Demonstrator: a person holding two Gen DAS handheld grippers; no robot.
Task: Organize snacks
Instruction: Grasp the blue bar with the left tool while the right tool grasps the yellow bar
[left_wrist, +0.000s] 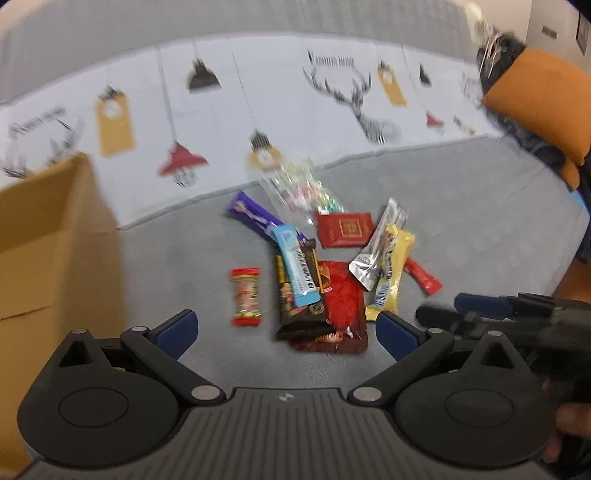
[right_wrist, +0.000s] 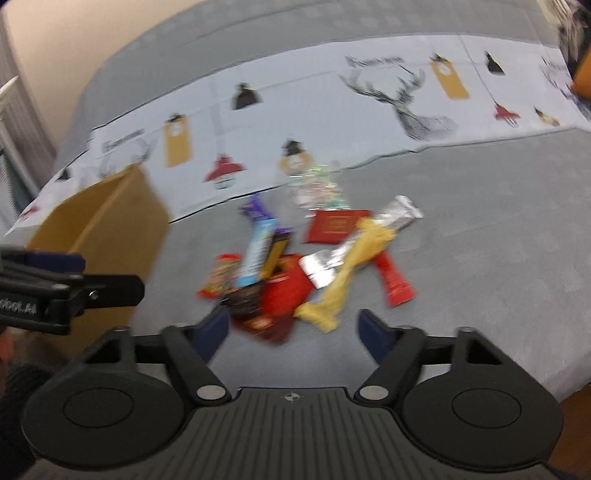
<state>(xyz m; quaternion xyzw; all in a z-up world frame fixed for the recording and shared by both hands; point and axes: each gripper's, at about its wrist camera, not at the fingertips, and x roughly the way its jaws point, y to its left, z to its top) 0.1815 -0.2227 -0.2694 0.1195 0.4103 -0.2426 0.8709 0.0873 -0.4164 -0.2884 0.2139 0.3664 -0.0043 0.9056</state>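
Blue-padded left claw (left_wrist: 286, 328) and right claw (right_wrist: 291, 330) agape, empty, above snacks (left_wrist: 317, 269).

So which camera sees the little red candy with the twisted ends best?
The left wrist view: the red candy lies alone on the grey cover, whole and fairly sharp. In the right wrist view the same candy is smeared by blur and crowded against the blue wrapper.

Grey sofa (left_wrist: 461, 206), printed throw (left_wrist: 258, 103), possibly orange cushion (left_wrist: 543, 99)
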